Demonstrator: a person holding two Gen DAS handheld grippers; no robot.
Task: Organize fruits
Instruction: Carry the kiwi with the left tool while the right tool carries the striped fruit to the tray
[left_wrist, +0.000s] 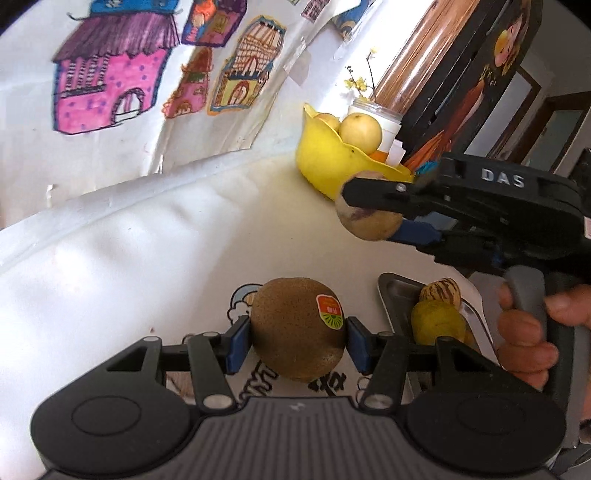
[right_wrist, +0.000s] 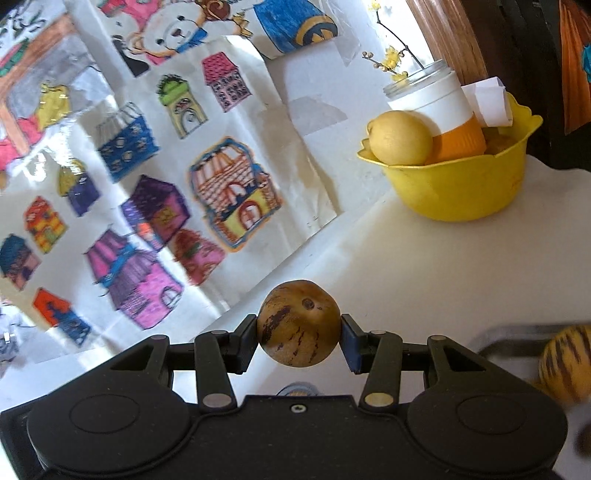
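Observation:
My left gripper (left_wrist: 298, 338) is shut on a brown kiwi (left_wrist: 295, 332) with a red and green sticker, held above the white table. My right gripper (right_wrist: 299, 341) is shut on a tan fruit with purple streaks (right_wrist: 299, 323). In the left wrist view that streaked fruit (left_wrist: 364, 221) hangs in the right gripper (left_wrist: 369, 206) just in front of the yellow bowl (left_wrist: 328, 162). The yellow bowl (right_wrist: 458, 188) stands at the back right and holds a pale round fruit (right_wrist: 400, 136) and an orange and white cup (right_wrist: 448, 110).
A metal tray (left_wrist: 397, 291) at the right holds a striped fruit (left_wrist: 441, 293) and a yellow fruit (left_wrist: 437, 323). Coloured drawings of houses (right_wrist: 147, 184) hang on the wall behind the table. A glass jar with twigs (right_wrist: 417, 79) stands behind the bowl. A hand (left_wrist: 524, 332) grips the right handle.

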